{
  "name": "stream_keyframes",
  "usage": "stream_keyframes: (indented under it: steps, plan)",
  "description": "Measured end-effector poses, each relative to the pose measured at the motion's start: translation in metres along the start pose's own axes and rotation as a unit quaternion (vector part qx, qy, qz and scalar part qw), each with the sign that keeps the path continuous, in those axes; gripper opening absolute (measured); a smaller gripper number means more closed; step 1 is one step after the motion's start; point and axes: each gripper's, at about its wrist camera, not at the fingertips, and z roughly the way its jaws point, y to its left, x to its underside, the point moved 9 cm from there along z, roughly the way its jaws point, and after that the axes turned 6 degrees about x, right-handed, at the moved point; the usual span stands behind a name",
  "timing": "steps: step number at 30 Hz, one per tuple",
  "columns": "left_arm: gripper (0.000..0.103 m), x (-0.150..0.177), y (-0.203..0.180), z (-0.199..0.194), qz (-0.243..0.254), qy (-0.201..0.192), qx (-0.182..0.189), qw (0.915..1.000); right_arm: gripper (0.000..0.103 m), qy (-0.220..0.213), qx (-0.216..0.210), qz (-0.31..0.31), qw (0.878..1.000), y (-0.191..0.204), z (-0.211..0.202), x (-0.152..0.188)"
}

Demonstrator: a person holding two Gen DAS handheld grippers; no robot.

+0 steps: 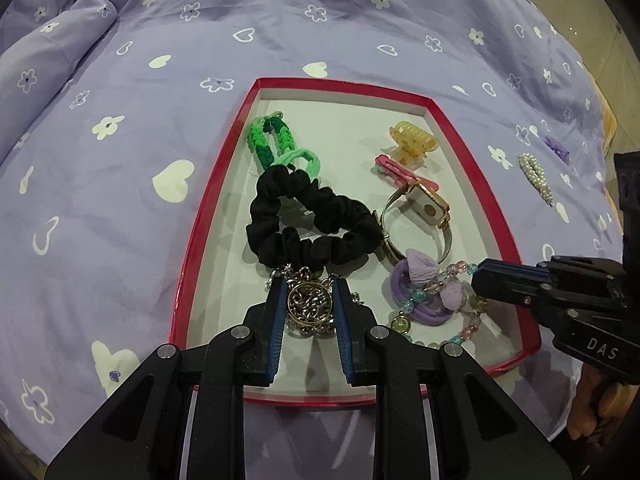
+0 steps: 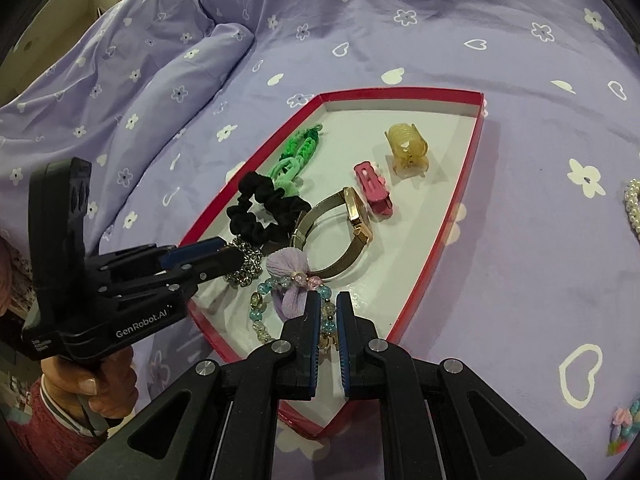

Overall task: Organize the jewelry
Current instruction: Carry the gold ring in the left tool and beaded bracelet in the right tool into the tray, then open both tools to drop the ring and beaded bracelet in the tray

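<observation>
A red-rimmed white tray [image 1: 474, 148] [image 2: 460, 200] lies on the bed. In it are a green braided band [image 1: 266, 140], a black scrunchie [image 1: 308, 220] [image 2: 260, 210], a gold watch [image 1: 420, 208] [image 2: 352, 220], a pink clip [image 1: 396, 170] [image 2: 374, 190], a yellow claw clip [image 1: 414, 140] [image 2: 406, 146], a purple bow hair tie [image 1: 424, 288] [image 2: 290, 284] and a beaded bracelet [image 1: 468, 328] [image 2: 260, 312]. My left gripper [image 1: 310, 286] [image 2: 236, 256] straddles a silver chain with a gold ring [image 1: 310, 306] [image 2: 244, 268]. My right gripper [image 2: 329, 300] [image 1: 480, 276] is narrowly parted over the beaded bracelet.
The tray lies on a lilac bedsheet [image 1: 140, 200] with white flowers and hearts. A pearl hair clip [image 1: 536, 176] [image 2: 632, 208] and a purple flower piece [image 1: 558, 148] lie on the sheet right of the tray. A colourful item [image 2: 624, 428] lies at the far right. A folded quilt [image 2: 160, 80] is at the left.
</observation>
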Motion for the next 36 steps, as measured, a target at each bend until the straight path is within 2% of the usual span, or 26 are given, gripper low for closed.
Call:
stream_keyframes:
  steps: [19, 27, 30, 32, 36]
  plan:
    - [0.021, -0.0004, -0.0002, 0.0007, 0.003, 0.002, -0.007, 1.0, 0.013, 0.007, 0.004, -0.009, 1.0, 0.0027, 0.0028, -0.0021]
    - [0.024, 0.001, -0.0001, 0.0015, 0.001, 0.006, -0.007, 1.0, 0.016, 0.007, -0.004, -0.001, 1.0, 0.0044, 0.0023, -0.0014]
    - [0.027, 0.0017, 0.0003, 0.0009, -0.002, 0.007, -0.004, 1.0, 0.021, 0.007, -0.01, 0.001, 1.0, 0.005, 0.0017, -0.0018]
    - [0.029, 0.0017, 0.0007, -0.0003, -0.003, 0.007, -0.004, 1.0, 0.028, 0.004, -0.014, 0.003, 1.0, 0.0061, 0.0, -0.0028]
    - [0.039, 0.0017, 0.001, -0.0066, -0.005, 0.003, -0.006, 1.0, 0.038, -0.006, -0.017, 0.004, 1.0, 0.0076, -0.0059, -0.0053]
